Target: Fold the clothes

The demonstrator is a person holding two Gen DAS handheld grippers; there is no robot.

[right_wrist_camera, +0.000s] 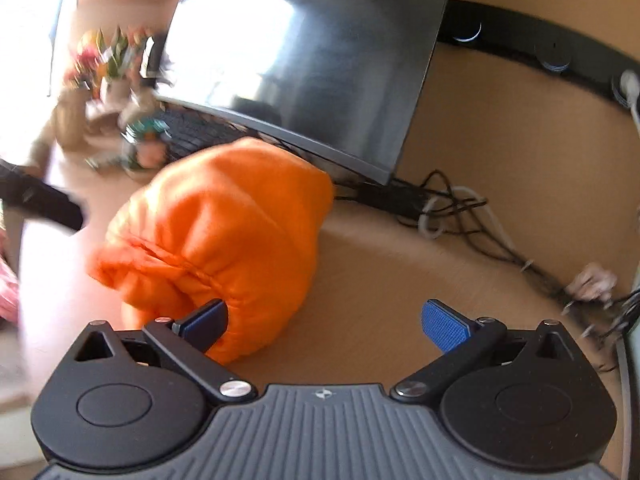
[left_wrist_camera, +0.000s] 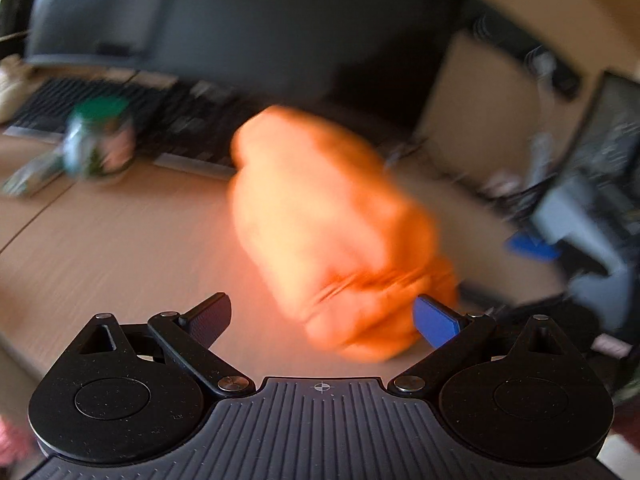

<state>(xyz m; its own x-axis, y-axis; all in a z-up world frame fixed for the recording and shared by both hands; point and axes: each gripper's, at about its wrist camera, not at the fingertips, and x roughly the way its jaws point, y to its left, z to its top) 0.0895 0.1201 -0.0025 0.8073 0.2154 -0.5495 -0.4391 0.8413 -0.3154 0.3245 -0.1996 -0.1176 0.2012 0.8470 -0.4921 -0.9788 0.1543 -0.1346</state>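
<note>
An orange garment (left_wrist_camera: 328,236) lies bunched in a puffy heap on the wooden desk (left_wrist_camera: 120,240), blurred by motion in the left wrist view. My left gripper (left_wrist_camera: 324,320) is open, its blue pads on either side of the heap's near end. In the right wrist view the orange garment (right_wrist_camera: 224,232) shows sharper, with a gathered seam. My right gripper (right_wrist_camera: 328,322) is open, its left finger (right_wrist_camera: 206,320) against the heap's near edge and its right finger over bare desk. The other gripper (left_wrist_camera: 576,248) shows blurred at the right of the left wrist view.
A dark monitor (right_wrist_camera: 304,64) and keyboard (left_wrist_camera: 132,116) stand behind the garment. A green-lidded jar (left_wrist_camera: 100,136) sits at left. Tangled cables (right_wrist_camera: 472,220) lie at back right. Colourful figurines (right_wrist_camera: 108,64) stand at far left.
</note>
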